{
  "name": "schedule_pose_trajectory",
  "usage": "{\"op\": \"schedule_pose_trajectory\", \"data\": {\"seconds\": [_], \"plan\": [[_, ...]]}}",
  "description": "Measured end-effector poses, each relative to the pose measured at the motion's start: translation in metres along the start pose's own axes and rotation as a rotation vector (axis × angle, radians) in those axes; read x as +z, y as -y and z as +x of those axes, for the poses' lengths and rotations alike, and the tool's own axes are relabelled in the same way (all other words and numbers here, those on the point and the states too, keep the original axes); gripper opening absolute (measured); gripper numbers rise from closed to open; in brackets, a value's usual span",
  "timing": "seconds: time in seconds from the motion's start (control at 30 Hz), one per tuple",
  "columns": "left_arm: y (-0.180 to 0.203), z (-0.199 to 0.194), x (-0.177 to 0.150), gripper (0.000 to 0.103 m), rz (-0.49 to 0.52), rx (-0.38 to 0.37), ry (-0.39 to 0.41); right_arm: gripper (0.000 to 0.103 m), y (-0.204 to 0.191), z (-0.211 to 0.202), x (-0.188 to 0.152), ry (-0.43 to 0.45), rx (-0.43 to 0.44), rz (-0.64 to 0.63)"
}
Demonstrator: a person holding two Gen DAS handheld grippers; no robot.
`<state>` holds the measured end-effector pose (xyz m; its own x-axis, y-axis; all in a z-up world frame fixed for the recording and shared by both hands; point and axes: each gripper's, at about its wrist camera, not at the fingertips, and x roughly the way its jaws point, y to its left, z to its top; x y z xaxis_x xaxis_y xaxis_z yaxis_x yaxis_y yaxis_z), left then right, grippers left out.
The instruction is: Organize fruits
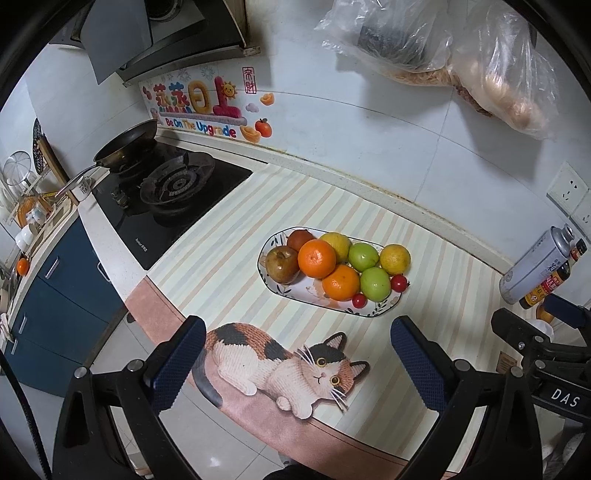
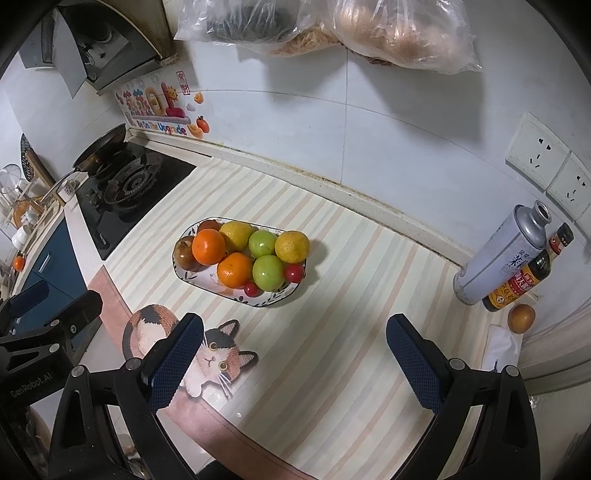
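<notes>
An oval patterned plate point(image 1: 384, 309) point(image 2: 275, 298) sits mid-counter on a striped mat. It holds two oranges point(image 1: 317, 258) point(image 2: 208, 246), two green fruits point(image 1: 375, 283) point(image 2: 268, 273), two yellow citrus point(image 1: 395, 259) point(image 2: 292, 246), brown fruits point(image 1: 282, 264) point(image 2: 184, 254) and two cherry tomatoes point(image 1: 399, 283) point(image 2: 294, 273). One more brown-orange fruit point(image 2: 521, 318) lies apart by the bottles at the right. My left gripper point(image 1: 297, 347) is open and empty, near the counter's front edge. My right gripper point(image 2: 295, 345) is open and empty, also in front of the plate.
A gas stove point(image 1: 173, 195) with a pan point(image 1: 125, 146) stands to the left. A metal can point(image 2: 502, 254) and a sauce bottle point(image 2: 524, 273) stand at the right by the wall. Plastic bags point(image 2: 369, 33) hang above. A cat picture point(image 1: 280, 365) marks the mat's front.
</notes>
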<state>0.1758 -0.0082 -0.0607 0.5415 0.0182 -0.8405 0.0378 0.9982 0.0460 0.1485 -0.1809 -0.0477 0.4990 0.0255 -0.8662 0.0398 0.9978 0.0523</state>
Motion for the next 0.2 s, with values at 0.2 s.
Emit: {"op": "schedule_pose_trajectory", "data": {"seconds": [0.2], "plan": [[0.0007, -0.0025, 0.0007, 0.103, 0.000, -0.001, 0.006, 0.101, -0.0011, -0.0029, -0.0010, 0.006, 0.002, 0.003]]}}
